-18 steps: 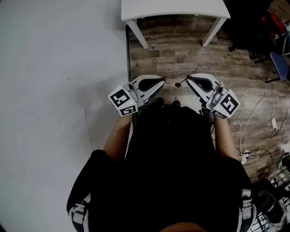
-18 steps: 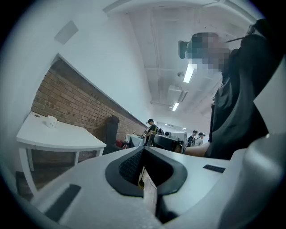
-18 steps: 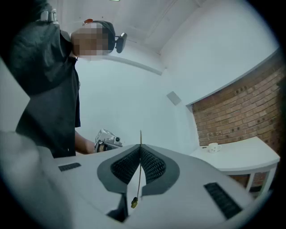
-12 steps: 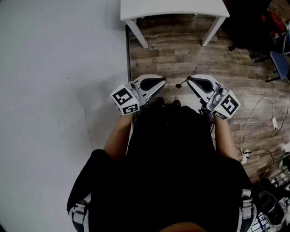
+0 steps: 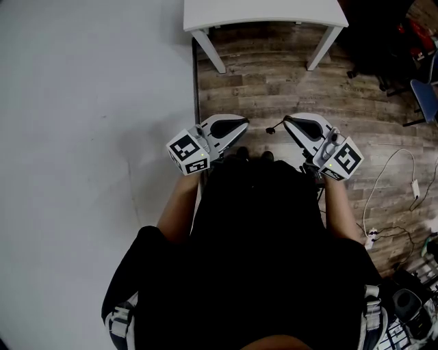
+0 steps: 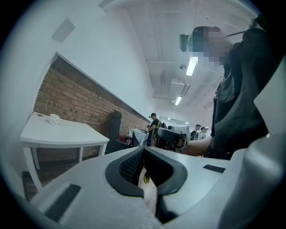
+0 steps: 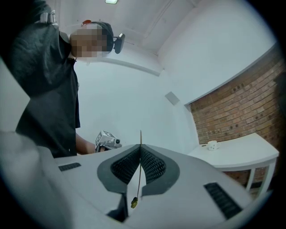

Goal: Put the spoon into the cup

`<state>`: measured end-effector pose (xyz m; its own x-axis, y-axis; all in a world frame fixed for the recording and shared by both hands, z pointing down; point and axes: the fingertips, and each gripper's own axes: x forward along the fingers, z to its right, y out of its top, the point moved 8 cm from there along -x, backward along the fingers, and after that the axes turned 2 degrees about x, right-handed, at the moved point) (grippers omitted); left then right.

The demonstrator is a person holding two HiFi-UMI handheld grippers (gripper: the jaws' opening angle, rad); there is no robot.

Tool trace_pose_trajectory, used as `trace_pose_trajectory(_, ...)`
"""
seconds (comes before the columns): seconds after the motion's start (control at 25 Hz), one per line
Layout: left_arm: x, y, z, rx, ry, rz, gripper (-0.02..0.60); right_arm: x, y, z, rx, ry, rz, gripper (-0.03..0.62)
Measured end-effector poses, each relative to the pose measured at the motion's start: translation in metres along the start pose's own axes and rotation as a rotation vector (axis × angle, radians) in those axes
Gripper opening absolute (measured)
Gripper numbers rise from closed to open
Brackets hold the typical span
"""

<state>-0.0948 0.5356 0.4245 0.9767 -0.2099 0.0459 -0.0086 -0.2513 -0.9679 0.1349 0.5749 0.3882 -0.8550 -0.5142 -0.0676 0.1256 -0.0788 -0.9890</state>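
A white cup (image 6: 54, 119) stands on the white table (image 6: 67, 134), far off; it also shows as the cup (image 7: 212, 145) in the right gripper view. A small dark thing lies beside it, too small to tell. I see no spoon clearly. My left gripper (image 5: 244, 126) and right gripper (image 5: 285, 120) are held level in front of the person's body, tips facing each other over the wooden floor. The left gripper (image 6: 143, 150) has its pads together with nothing in them. The right gripper (image 7: 140, 145) is shut, empty.
Only the near edge of the white table (image 5: 267, 17) shows at the top of the head view, with its legs on the wooden floor (image 5: 274, 75). A white wall fills the left. Cables (image 5: 390, 184) and chairs lie at the right. People stand far off.
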Motion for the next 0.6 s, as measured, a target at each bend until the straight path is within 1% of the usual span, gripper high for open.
trace_pose_trajectory(0.08,-0.001,-0.001,-0.001,-0.004,-0.010,0.002,0.015,-0.001,0.000,0.001,-0.001,0.001,-0.001,0.009)
trace_pose_trajectory(0.28,0.006,-0.008,-0.003,-0.052,-0.004,-0.017,0.016,-0.005,-0.002,0.008,0.010,0.012,-0.003,0.009)
trace_pose_trajectory(0.36,0.009,-0.011,0.000,-0.050,0.002,-0.029,0.015,-0.007,-0.005,0.010,0.019,0.014,-0.003,0.009)
trace_pose_trajectory(0.48,0.010,-0.013,0.004,-0.026,0.014,-0.045,0.016,-0.010,-0.012,0.009,0.039,0.019,-0.002,0.009)
trace_pose_trajectory(0.6,0.010,-0.012,0.001,-0.028,0.028,-0.045,0.016,-0.009,-0.018,0.013,0.060,0.022,-0.012,0.009)
